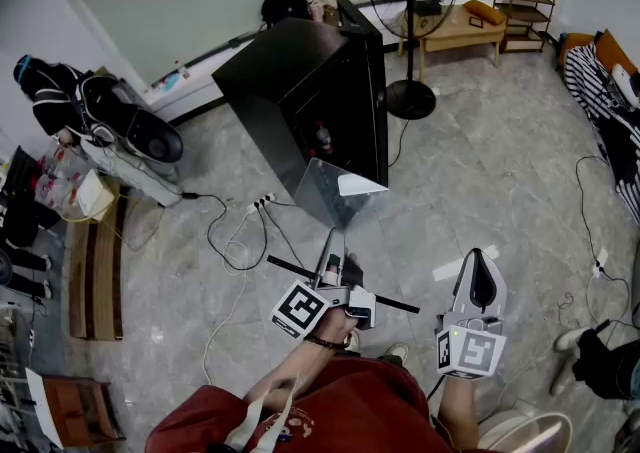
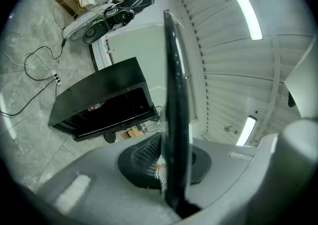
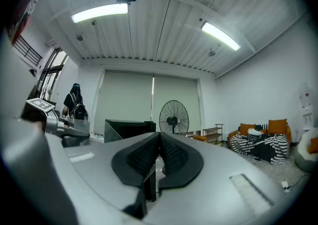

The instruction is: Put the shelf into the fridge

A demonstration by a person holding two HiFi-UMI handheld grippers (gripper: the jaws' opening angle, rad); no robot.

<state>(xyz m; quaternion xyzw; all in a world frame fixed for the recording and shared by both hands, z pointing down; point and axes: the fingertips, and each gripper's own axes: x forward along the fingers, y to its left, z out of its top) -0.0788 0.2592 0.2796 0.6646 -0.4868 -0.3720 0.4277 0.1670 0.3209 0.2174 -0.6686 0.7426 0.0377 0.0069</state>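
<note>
The black fridge is standing in the upper middle of the head view. Its door appears to be hanging open on the right side, and its dark inside is facing the person. Just below it, at the centre of the frame, the shelf is hanging in the air, tilted and not yet inside the opening. It is a clear glass pane with a pale trim along one edge. The left gripper is pinching the pane's near lower edge, and in the left gripper view the glass is running edge-on between its clamped pads. The right gripper is hovering at the lower right, apart from the shelf, with its jaws pressed together on nothing. The pane is likely handling as stiff, slick, breakable and rather heavy for one edge grip. It is probably calling for a second hold on the opposite edge, keeping it level while going in
</note>
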